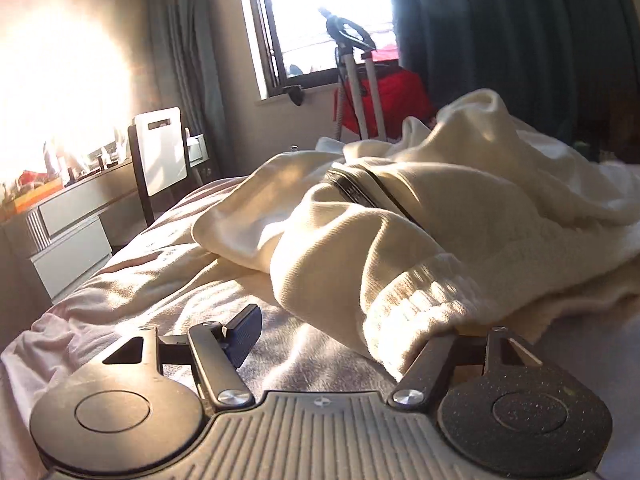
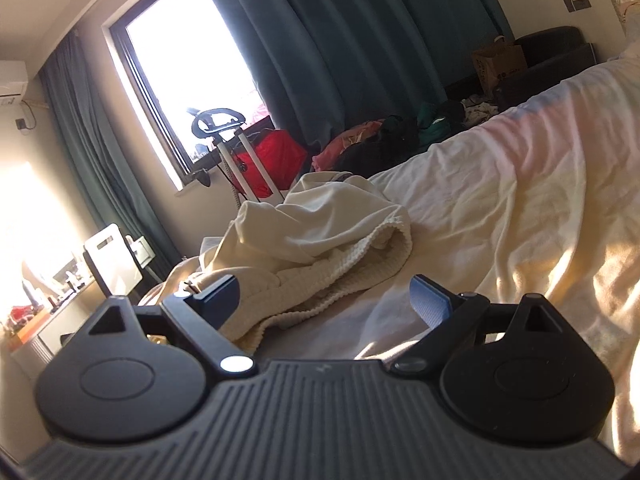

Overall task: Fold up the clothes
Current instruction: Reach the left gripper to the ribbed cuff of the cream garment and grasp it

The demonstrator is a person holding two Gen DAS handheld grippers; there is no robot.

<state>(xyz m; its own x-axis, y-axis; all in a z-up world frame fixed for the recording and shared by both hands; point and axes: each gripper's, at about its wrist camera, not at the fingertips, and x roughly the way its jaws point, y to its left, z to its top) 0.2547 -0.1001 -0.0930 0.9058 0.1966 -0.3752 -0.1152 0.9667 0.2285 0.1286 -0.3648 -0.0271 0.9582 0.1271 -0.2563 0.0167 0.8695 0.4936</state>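
A cream-coloured knitted sweater with ribbed cuffs and hem [image 1: 420, 216] is lying in a rumpled heap on the pale, creased bedsheet [image 1: 168, 280], bunched rather than flat, with no tidy fold showing. The left gripper [image 1: 344, 332] is sitting low on the sheet with its jaws standing wide apart; a ribbed cuff [image 1: 416, 304] is draping over the right-hand finger and hiding its tip, so the cloth is touching that side while nothing is clamped. The right gripper [image 2: 324, 300] is also gaping, empty, with the sweater's ribbed hem [image 2: 320, 280] lying between and just ahead of the fingers, brushing against the left-hand finger.

The heap is spreading away from both tools toward the window [image 2: 188, 80], forward and to the right of the left gripper, forward and slightly left of the right one. To my eye each is about equally close: the left is nearest the cuff, the right nearest the hem. Either could close on its ribbed edge where it is.
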